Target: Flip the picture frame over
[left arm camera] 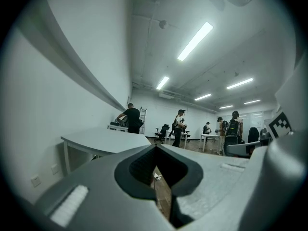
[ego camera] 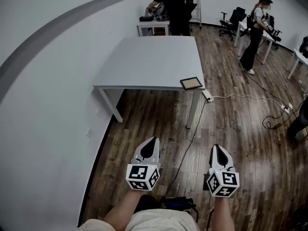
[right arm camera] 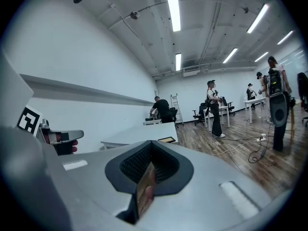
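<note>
1. Lying flat at the near right corner of the grey table [ego camera: 149, 61], the picture frame [ego camera: 191, 83] shows a brown panel inside a dark border.
2. The left gripper [ego camera: 153, 141] hovers over the wooden floor [ego camera: 144, 124], well apart from the table, its jaws pressed together with nothing between them.
3. The right gripper [ego camera: 218, 149] hovers beside it, jaws likewise clenched and empty.
4. A power strip [ego camera: 208, 96] lies on the floor by the table leg below the frame.

Left claw [ego camera: 153, 140] and right claw [ego camera: 217, 147], white-and-black, carry marker cubes [ego camera: 142, 176].
</note>
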